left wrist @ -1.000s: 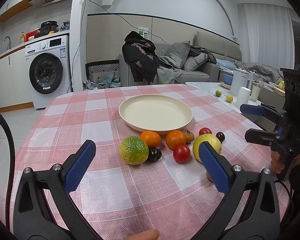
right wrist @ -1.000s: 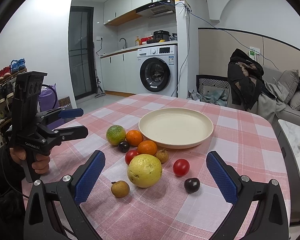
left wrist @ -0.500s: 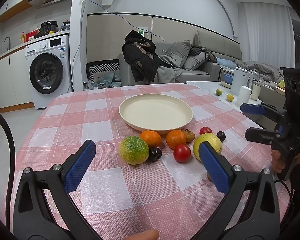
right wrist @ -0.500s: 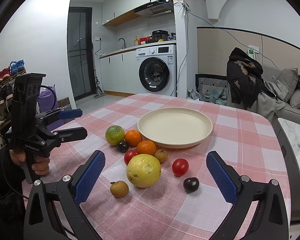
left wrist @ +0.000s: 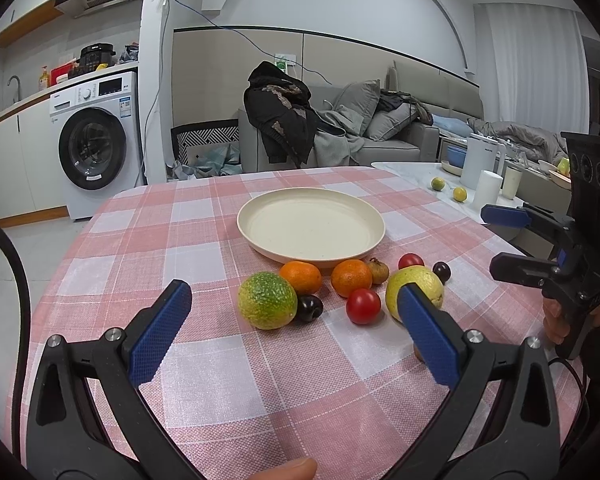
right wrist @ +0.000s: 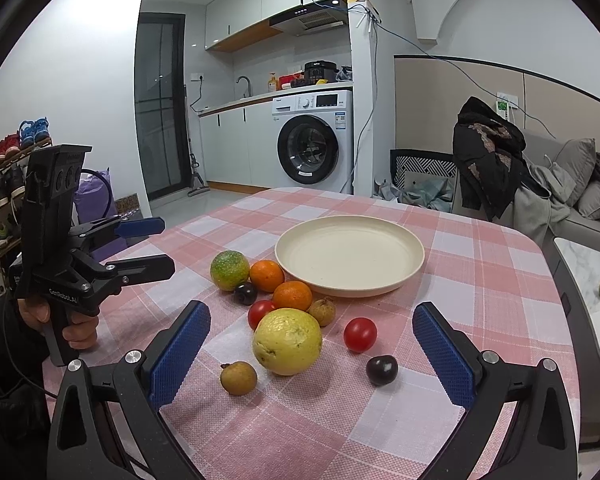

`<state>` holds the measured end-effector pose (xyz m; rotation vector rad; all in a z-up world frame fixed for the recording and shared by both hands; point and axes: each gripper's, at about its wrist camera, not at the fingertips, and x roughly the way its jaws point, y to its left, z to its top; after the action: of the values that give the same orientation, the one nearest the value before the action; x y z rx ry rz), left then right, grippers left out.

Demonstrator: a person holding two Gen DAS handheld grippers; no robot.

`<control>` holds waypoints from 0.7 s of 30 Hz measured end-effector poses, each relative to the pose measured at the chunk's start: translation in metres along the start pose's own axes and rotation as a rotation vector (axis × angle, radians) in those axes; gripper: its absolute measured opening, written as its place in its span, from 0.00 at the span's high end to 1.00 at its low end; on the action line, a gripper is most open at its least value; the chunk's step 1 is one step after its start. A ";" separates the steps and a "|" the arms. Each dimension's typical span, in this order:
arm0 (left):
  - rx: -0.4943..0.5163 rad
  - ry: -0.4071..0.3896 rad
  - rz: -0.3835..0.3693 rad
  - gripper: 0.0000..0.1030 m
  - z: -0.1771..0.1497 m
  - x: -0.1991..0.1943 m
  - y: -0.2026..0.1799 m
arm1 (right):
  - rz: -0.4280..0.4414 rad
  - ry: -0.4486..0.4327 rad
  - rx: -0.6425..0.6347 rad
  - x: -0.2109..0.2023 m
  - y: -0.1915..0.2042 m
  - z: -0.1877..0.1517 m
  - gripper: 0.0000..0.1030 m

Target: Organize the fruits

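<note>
Both grippers, left gripper point(left wrist: 294, 330) and right gripper point(right wrist: 310, 350), held apart, empty. Risk: round fruits point(right wrist: 287, 340) rolled off table point(right wrist: 480, 280) if nudged; plate point(right wrist: 350, 256) unfilled.

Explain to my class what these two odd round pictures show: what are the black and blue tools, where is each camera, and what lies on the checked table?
There is no robot here. A person holds a hand tool in each hand, each ending in a two-fingered claw with blue pads. A wide-angle camera on each tool looks forward along its fingers, so each picture shows its own claw at the bottom and the other tool at the side. The left claw and right claw are both open and hold nothing. On the checked tablecloth stands an empty cream plate. In front of it lie loose fruits: a green citrus, two oranges, a large yellow fruit, red tomatoes and small dark and brown fruits.
</note>
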<state>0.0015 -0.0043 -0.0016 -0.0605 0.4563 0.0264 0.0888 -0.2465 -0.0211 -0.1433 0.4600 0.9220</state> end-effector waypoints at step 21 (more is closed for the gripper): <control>0.003 -0.003 0.003 0.00 -0.006 0.000 0.001 | -0.006 0.004 0.009 -0.002 -0.002 0.000 0.00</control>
<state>-0.0013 -0.0036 -0.0068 -0.0564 0.4534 0.0288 0.0894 -0.2492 -0.0199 -0.1384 0.4676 0.9137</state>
